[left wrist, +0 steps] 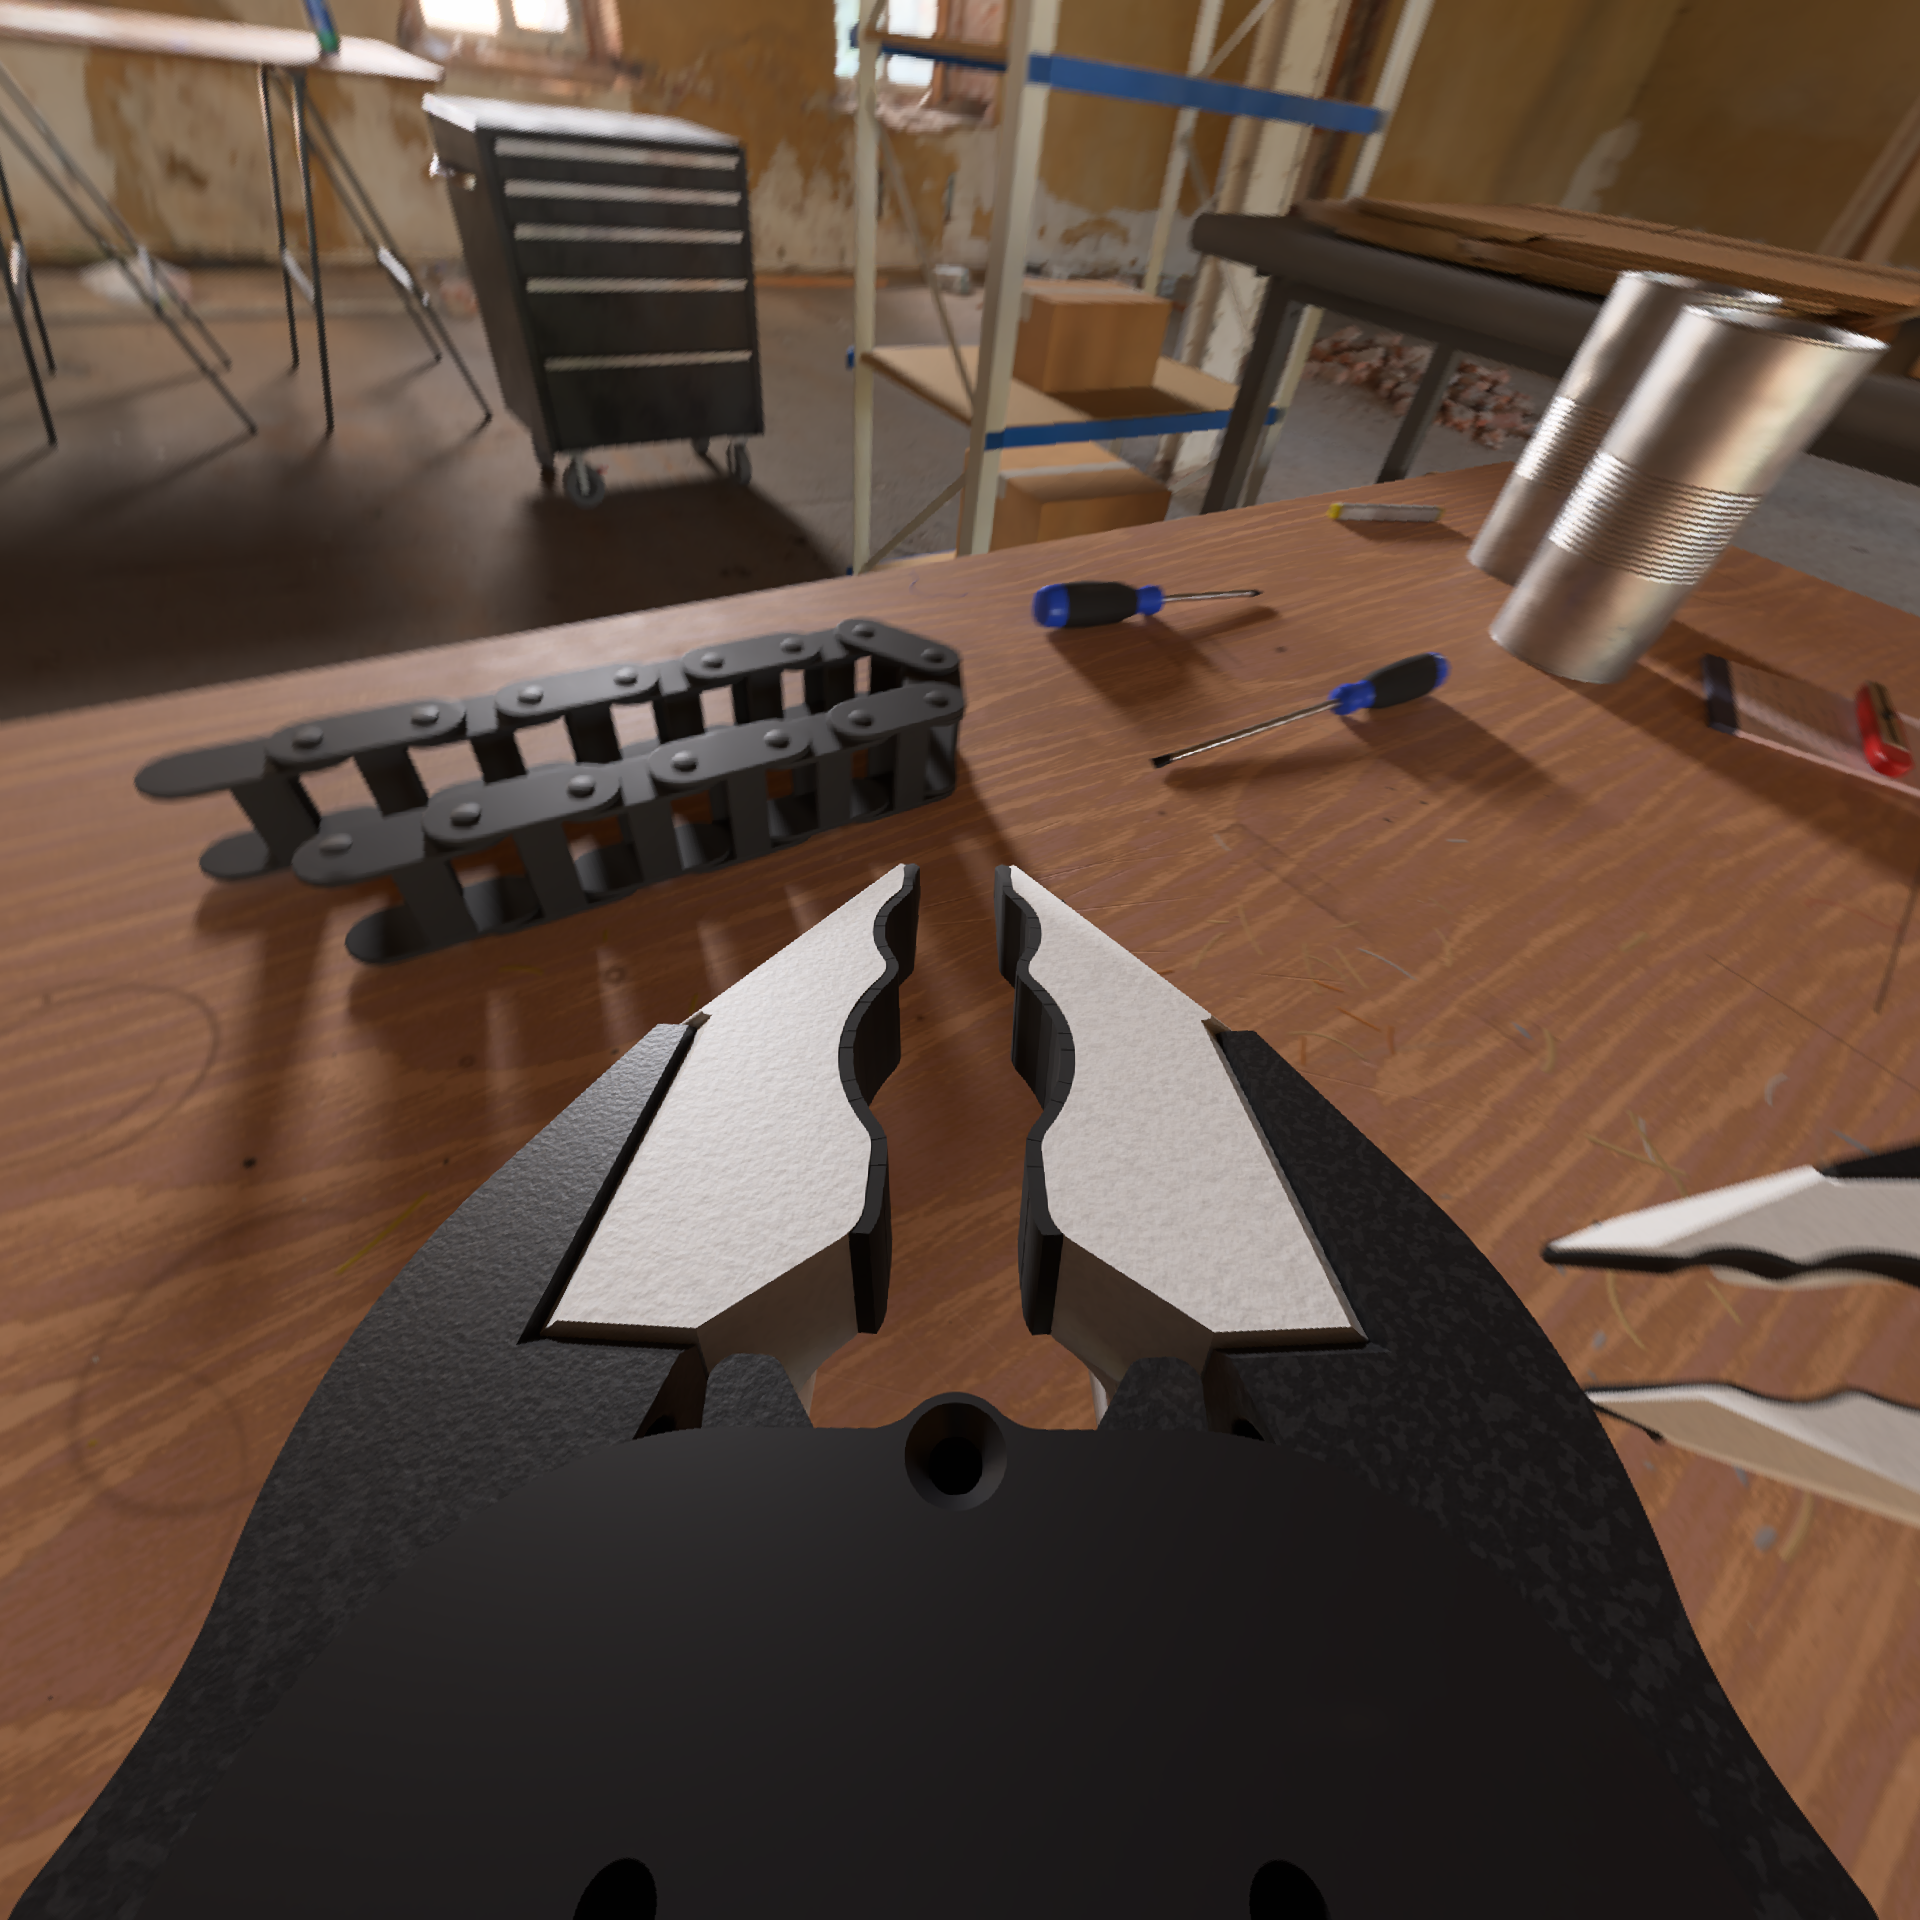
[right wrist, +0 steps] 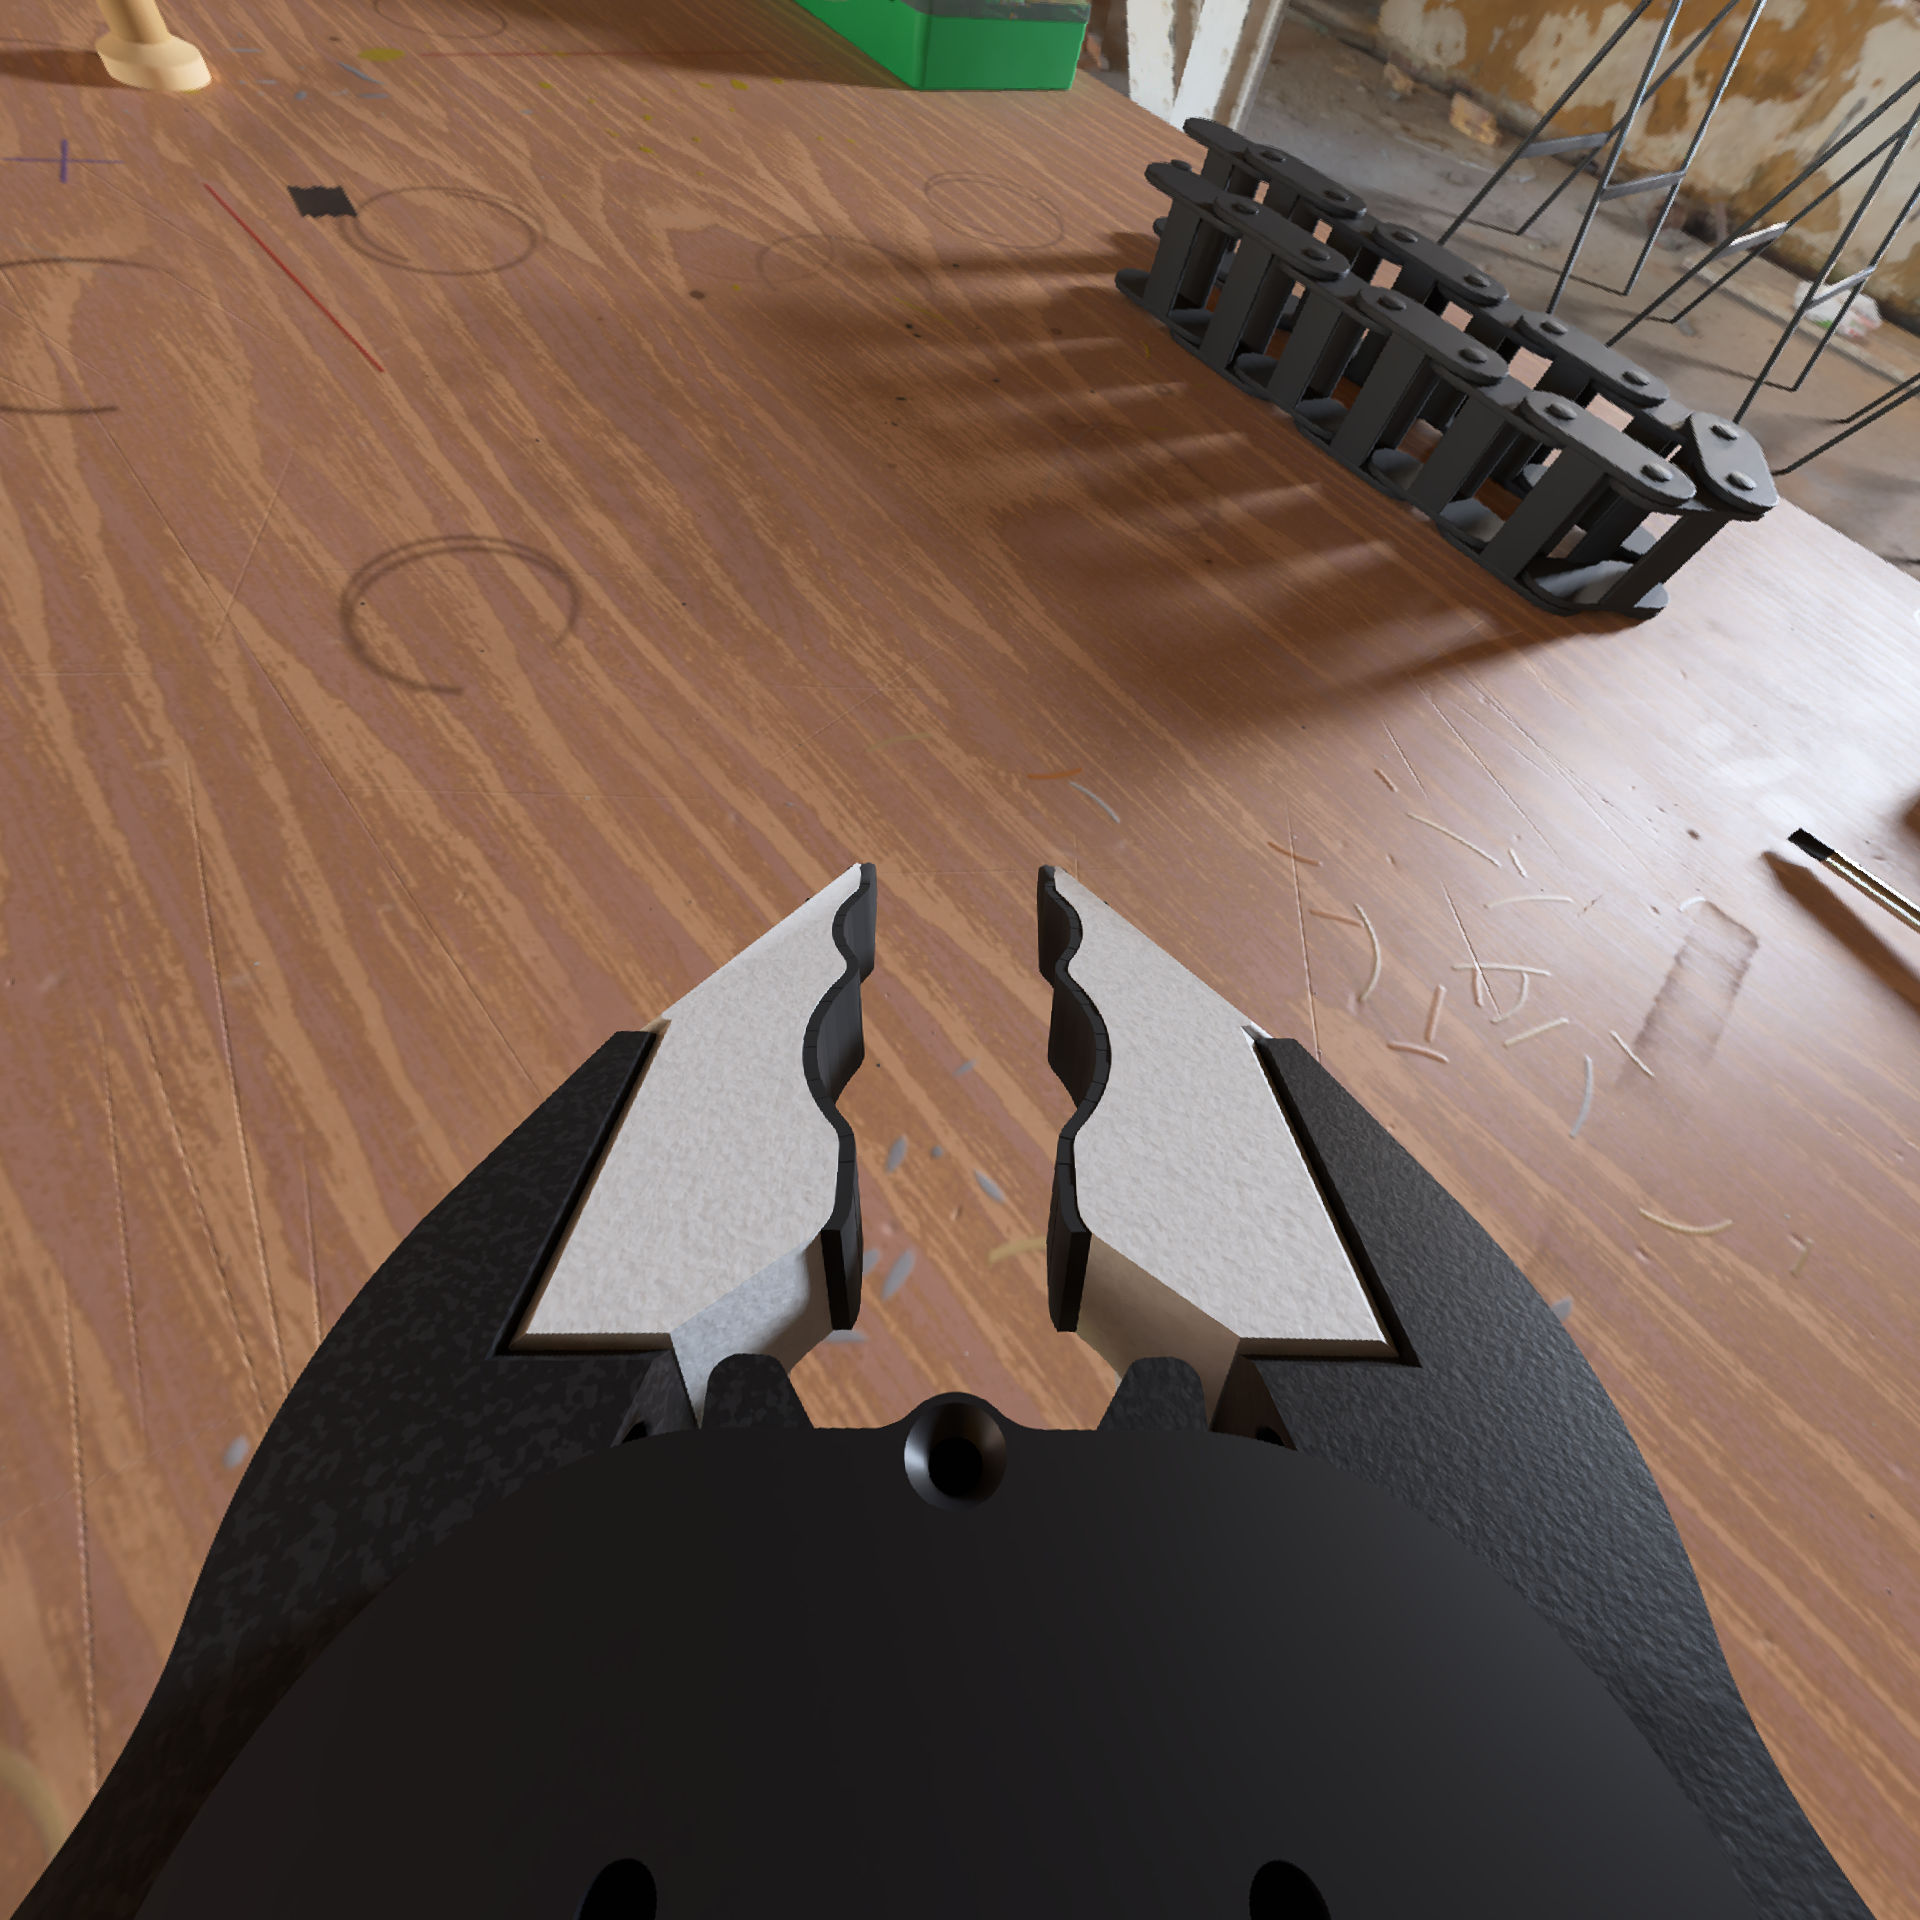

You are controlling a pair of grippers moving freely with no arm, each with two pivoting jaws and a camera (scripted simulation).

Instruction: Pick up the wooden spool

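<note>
The wooden spool (right wrist: 145,52) is pale wood; only its flared base shows at the far top left of the right wrist view, cut by the frame edge, standing on the wooden table (right wrist: 623,727). It does not show in the left wrist view. My right gripper (right wrist: 956,873) is open and empty, low over bare table, far from the spool. It also shows at the right edge of the left wrist view (left wrist: 1569,1325). My left gripper (left wrist: 956,878) is open with a narrow gap, empty, above the table (left wrist: 1351,987).
A black cable chain (left wrist: 582,769) lies ahead of the left gripper, and to the right gripper's far right (right wrist: 1455,364). Two blue-handled screwdrivers (left wrist: 1101,603) (left wrist: 1351,696) and two metal cans (left wrist: 1683,499) lie at the right. A green box (right wrist: 966,42) stands beyond the right gripper.
</note>
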